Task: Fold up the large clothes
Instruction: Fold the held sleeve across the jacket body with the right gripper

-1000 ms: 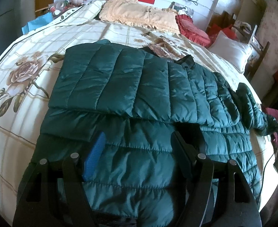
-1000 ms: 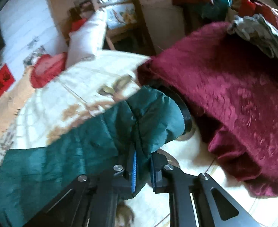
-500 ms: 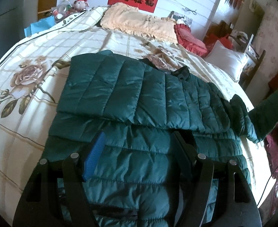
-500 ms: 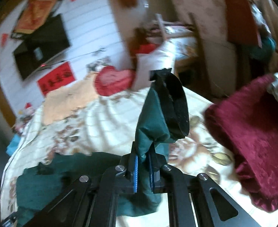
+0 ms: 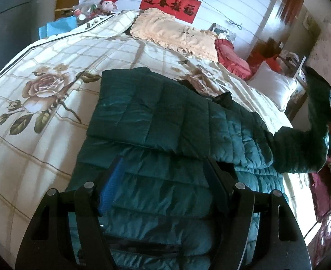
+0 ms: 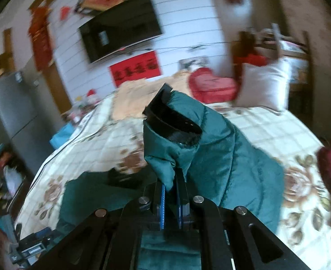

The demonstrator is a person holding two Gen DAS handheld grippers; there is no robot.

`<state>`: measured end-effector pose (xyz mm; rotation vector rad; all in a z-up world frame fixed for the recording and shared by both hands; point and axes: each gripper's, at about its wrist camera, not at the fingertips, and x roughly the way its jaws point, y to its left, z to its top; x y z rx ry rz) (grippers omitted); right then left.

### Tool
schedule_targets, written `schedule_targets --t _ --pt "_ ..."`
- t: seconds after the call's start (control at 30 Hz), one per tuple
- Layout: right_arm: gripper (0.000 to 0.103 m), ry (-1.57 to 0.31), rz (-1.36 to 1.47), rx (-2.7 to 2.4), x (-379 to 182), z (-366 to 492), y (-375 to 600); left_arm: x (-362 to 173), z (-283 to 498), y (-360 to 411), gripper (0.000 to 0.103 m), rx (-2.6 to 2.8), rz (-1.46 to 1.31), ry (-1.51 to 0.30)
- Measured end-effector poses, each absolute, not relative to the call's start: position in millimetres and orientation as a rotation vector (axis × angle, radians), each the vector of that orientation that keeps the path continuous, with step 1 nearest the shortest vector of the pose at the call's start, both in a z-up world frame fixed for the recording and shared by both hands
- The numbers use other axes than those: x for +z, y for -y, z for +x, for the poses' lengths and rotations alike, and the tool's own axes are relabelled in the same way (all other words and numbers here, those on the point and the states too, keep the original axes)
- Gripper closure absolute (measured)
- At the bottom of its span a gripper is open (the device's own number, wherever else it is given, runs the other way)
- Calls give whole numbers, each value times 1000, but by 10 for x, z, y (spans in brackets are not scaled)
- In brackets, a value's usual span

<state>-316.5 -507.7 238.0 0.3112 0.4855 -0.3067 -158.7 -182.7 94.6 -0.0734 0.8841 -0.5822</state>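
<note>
The right claw (image 6: 170, 204) is clamped on the sleeve (image 6: 188, 139), cuff raised ahead of it, with the jacket (image 5: 165, 121) spread leftward and below on the bed (image 5: 41, 72), while the left claw (image 5: 163, 180) hangs apart, gripping nothing, over the hem

Lying across most of both views: a wide bed under a cream checked quilt printed with brown roses (image 5: 41, 85). Resting along its far edge: a peach frilled pillow (image 5: 176, 36), a red ruffled cushion (image 5: 231, 56) and, nearer the far right corner, a plain white pillow (image 5: 275, 87). Hanging on the white horizontally panelled wall (image 6: 183, 24) behind: a red banner with black Chinese characters (image 5: 170, 5), and above it a black flat-screen television (image 6: 120, 27). Sitting past the far left corner: a small plush toy in a red hat (image 5: 108, 3). Standing at the left: a grey refrigerator (image 6: 12, 110). Falling brightly over the quilt: daylight.
</note>
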Motion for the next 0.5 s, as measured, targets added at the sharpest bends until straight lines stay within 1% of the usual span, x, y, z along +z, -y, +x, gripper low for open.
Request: schedule_targets --t 0.27,0.5 --pt "96 -548 277 -155 2214 -2499 4435 969 -1508 1630 31 -561 -111 -878" --pt "96 -645 302 -72 1794 -2027 4055 955 -1453 1518 31 -546 -136 -882"
